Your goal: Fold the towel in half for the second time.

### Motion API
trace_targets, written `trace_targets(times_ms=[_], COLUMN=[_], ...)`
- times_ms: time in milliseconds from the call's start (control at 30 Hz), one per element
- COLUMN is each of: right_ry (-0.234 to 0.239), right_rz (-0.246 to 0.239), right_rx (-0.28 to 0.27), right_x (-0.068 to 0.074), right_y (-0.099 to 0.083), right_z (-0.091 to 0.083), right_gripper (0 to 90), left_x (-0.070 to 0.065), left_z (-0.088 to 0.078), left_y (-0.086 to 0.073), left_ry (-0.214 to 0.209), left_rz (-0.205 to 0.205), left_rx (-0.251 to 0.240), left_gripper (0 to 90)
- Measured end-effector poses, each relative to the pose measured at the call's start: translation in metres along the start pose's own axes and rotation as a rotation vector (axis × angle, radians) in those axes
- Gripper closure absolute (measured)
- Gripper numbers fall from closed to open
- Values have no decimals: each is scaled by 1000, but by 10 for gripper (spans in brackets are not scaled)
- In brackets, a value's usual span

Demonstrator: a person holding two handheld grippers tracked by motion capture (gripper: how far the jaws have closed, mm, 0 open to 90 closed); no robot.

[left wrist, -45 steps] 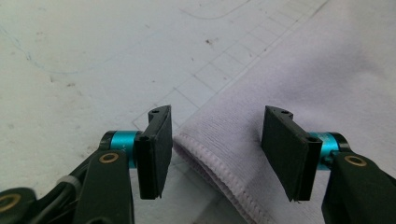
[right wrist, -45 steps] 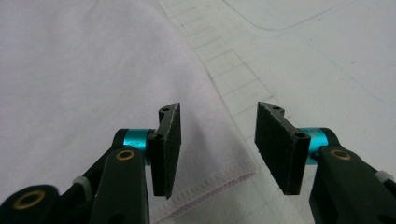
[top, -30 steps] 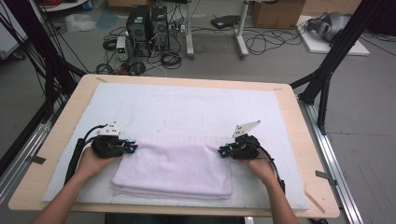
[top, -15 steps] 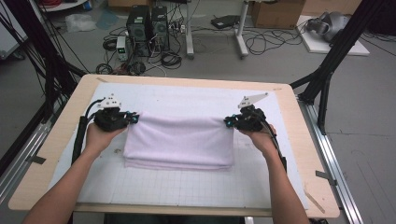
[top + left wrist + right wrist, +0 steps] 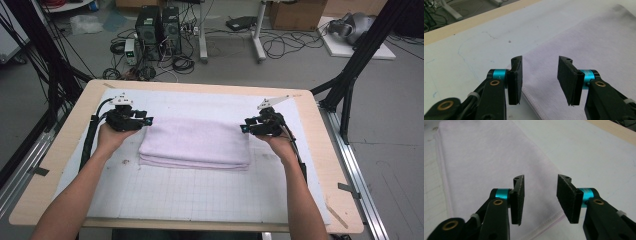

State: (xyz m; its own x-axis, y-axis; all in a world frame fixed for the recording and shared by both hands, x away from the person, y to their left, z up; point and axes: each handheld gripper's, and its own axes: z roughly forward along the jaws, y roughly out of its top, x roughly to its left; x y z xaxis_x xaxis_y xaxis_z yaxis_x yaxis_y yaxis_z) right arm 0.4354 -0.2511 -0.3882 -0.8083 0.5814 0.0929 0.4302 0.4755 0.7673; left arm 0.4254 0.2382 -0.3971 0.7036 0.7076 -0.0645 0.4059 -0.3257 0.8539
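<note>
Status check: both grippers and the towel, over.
Left gripper open at towel's far left corner. Right gripper open at its far right corner. Towel folded, flat on the mat. Nothing in the way.

Both forearms came in from the bottom of the high view and spread apart, each hand holding one gripper. The left hand [image 5: 111,137] held the left gripper [image 5: 148,120] with its tips pointed to the right. The right hand [image 5: 280,142] held the right gripper [image 5: 243,128] with its tips pointed to the left, facing the other. On both grippers the jaws stood apart, with a clear gap and nothing between them.
</note>
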Motion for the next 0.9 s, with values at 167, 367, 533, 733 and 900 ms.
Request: trace_targets(times_ms=[167, 367, 533, 733, 900], right_ry=[23, 64, 80, 91, 81], right_rz=[-24, -44, -65, -72, -88], right_rx=[-11, -18, -24, 31, 4], right_x=[16, 34, 48, 59, 66], right_y=[-10, -22, -32, -45, -54], right_z=[-6, -6, -9, -9, -12], right_gripper=[540, 537, 538, 532, 549], left_x=[-11, -26, -34, -39, -43], left_z=[-12, -25, -28, -28, -22], left_y=[-9, -24, -34, -41, -52], left_ry=[-28, -65, -87, -116, -146], left_rz=[29, 52, 72, 103, 130], left_rx=[-12, -26, -14, 12, 39], left_gripper=[550, 565, 580, 593, 672])
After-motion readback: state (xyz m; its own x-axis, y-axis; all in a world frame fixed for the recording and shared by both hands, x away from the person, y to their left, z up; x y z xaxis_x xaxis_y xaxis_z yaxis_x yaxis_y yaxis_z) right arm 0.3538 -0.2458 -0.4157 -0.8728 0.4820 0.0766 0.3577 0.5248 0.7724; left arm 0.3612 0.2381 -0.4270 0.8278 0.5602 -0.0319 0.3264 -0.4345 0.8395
